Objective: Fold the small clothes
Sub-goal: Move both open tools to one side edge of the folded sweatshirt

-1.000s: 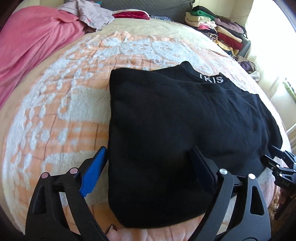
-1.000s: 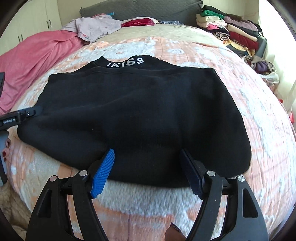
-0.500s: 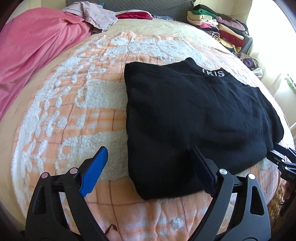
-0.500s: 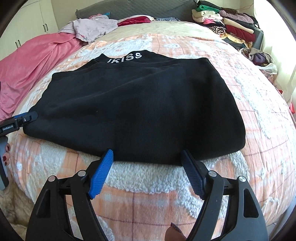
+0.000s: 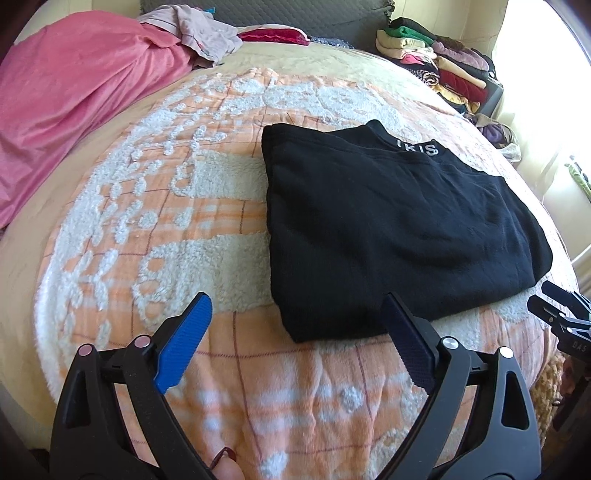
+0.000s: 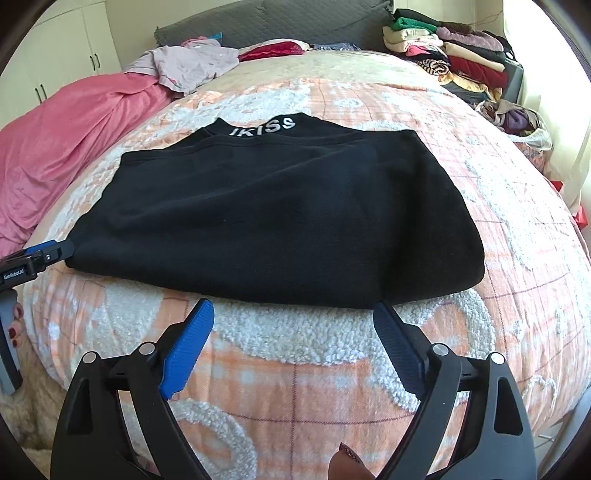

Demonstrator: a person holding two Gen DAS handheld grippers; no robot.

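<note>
A black garment [image 5: 399,225] with white collar lettering lies folded flat on the orange and white bed cover [image 5: 166,206]; it also shows in the right wrist view [image 6: 280,214]. My left gripper [image 5: 295,314] is open and empty, just short of the garment's near left corner. My right gripper [image 6: 293,317] is open and empty, just short of the garment's near edge. The right gripper shows at the right edge of the left wrist view [image 5: 561,317]. The left gripper shows at the left edge of the right wrist view [image 6: 37,254].
A pink blanket [image 5: 74,96] lies along the left side of the bed. Loose clothes [image 6: 195,62] sit by the grey headboard [image 6: 295,26]. A stack of folded clothes [image 6: 450,55] stands at the far right corner. White cupboards [image 6: 66,55] stand at the far left.
Both grippers have drawn back from the garment toward the near edge of the bed. They stayed open. The garment lies still.
</note>
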